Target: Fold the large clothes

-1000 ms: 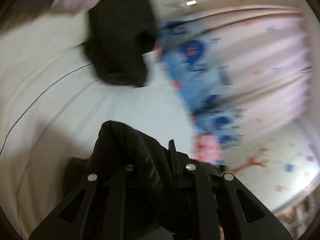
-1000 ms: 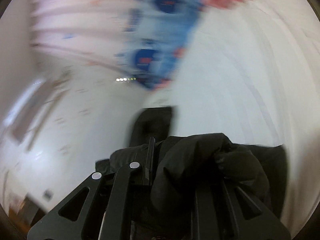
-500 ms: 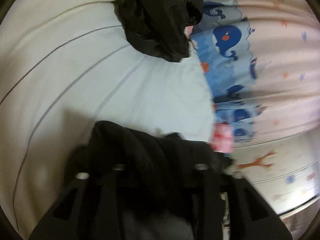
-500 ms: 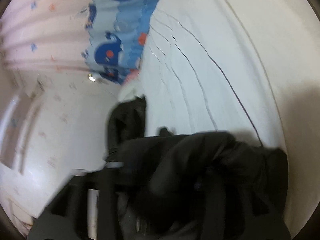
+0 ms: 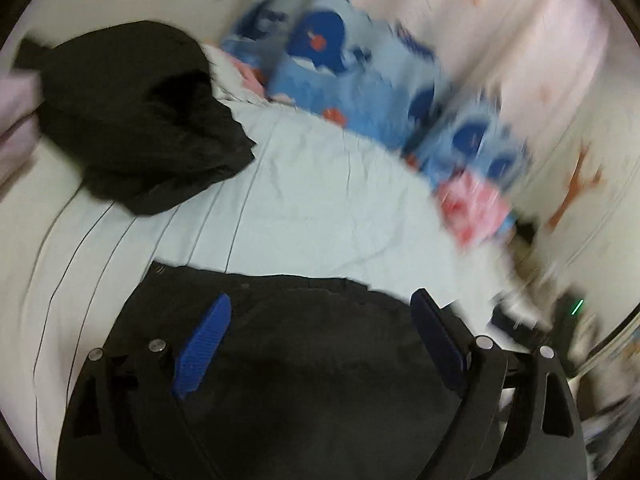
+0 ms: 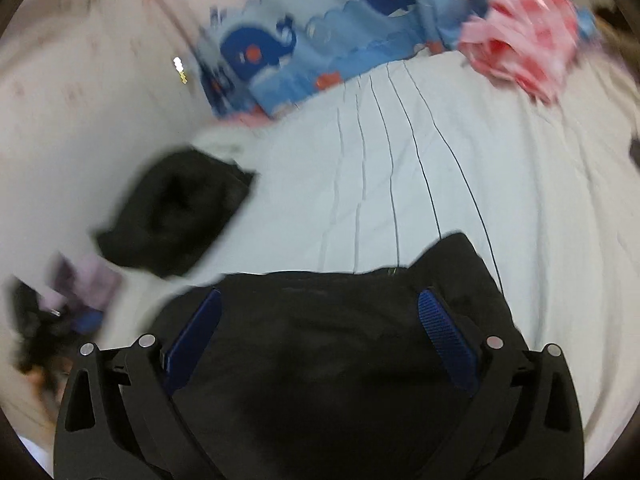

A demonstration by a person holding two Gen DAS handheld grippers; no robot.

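Note:
A large black garment (image 5: 320, 360) lies flat on the pale striped bed sheet (image 5: 320, 208), right under both grippers; it also shows in the right wrist view (image 6: 328, 344). My left gripper (image 5: 320, 320) is open, its blue pads spread wide above the cloth and holding nothing. My right gripper (image 6: 320, 316) is open too, jaws wide over the same black cloth. A second black garment (image 5: 132, 120) lies crumpled farther back on the bed, seen in the right wrist view (image 6: 176, 208) at the left.
A blue whale-print blanket (image 6: 340, 32) and a pink cloth (image 6: 524, 44) lie at the bed's far edge by a pale curtain (image 5: 520, 20). Lilac cloth (image 6: 88, 284) sits at the left. Bare sheet (image 6: 420, 184) lies between the two black garments.
Both grippers were shut on bunched black cloth; now both are open and the garment lies spread flat on the sheet beneath them. The views swung down toward the bed.

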